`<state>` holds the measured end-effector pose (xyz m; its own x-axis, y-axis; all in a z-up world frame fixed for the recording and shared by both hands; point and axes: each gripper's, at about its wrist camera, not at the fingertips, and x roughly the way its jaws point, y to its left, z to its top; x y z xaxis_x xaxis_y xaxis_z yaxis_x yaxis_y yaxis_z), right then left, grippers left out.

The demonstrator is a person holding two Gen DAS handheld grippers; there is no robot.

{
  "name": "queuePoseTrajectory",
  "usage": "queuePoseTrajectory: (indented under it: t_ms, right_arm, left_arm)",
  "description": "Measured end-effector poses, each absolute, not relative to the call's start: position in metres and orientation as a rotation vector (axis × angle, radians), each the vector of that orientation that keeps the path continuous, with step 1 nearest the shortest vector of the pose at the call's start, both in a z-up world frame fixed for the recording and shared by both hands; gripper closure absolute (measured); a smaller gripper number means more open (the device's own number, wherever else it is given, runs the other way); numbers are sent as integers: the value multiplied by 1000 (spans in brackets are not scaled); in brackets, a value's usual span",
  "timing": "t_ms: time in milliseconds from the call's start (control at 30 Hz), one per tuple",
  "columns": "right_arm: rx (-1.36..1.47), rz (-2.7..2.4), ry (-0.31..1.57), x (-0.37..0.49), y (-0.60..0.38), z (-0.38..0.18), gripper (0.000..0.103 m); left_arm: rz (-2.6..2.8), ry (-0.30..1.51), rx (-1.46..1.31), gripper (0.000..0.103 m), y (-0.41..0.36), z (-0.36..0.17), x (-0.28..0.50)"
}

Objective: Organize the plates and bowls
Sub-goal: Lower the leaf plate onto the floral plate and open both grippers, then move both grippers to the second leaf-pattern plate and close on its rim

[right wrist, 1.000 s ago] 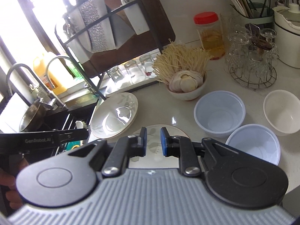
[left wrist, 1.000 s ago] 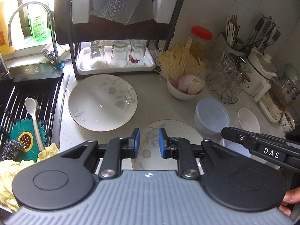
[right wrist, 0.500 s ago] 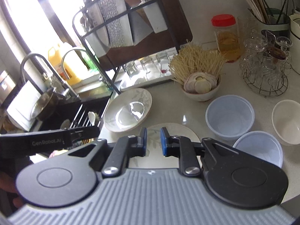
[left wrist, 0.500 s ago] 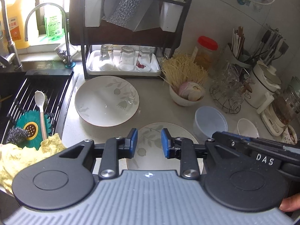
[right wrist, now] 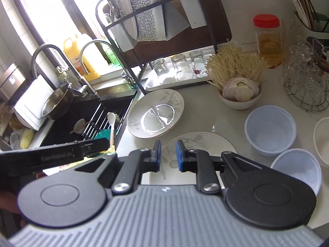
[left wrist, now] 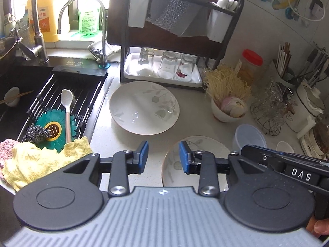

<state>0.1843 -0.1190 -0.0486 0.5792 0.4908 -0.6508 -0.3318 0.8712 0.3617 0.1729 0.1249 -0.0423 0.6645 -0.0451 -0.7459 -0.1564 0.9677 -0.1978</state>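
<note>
Two leaf-patterned plates lie on the counter. The far plate (left wrist: pixel 144 108) (right wrist: pixel 156 113) sits before the dish rack. The near plate (left wrist: pixel 197 154) (right wrist: pixel 203 144) is partly hidden behind both grippers. My left gripper (left wrist: pixel 163 157) hovers above the counter at the near plate's left edge; its jaws are opening with nothing between them. My right gripper (right wrist: pixel 168 154) hangs over the near plate, shut to a narrow gap and empty. Right of the plates stand two pale plastic bowls (right wrist: pixel 270 130) (right wrist: pixel 296 166) and a white bowl (right wrist: pixel 322 140).
A bowl of onion and noodles (left wrist: pixel 228 111) stands behind the plastic bowls. The black dish rack (left wrist: pixel 164 68) holds three upturned glasses. On the left is the sink (left wrist: pixel 51 94) with a spoon, scrubbers and a yellow cloth (left wrist: pixel 41 162). A wire glass holder (left wrist: pixel 269 111) and a red-lidded jar (left wrist: pixel 249 65) crowd the right.
The left jaws have spread wider. Both grippers have drawn back and up a little, so more of the sink and rack shows. The near plate now lies right of the left jaws.
</note>
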Motion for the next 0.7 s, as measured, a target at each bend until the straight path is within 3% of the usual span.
queuePoseTrajectory:
  t_ms: [300,367,400,433,700]
  right_arm:
    - [229,453,835,208,-86,-57,82]
    - [252,449,858,214,-81,-62,58]
    - [269,443,859,216,-78,-65,41]
    - [278,432,857,218,-76,-67,37]
    - [313,360,881,249,-53,-101,37]
  left_arm:
    - [35,875,-294,53,166,-62,198]
    - [26,881,-304,51,176,-70,207]
    - [22,889,-309,51,180,-75,212]
    - [14,893,-318,50,185,-80,217]
    - [-19,936,-355,50,221,-125,261]
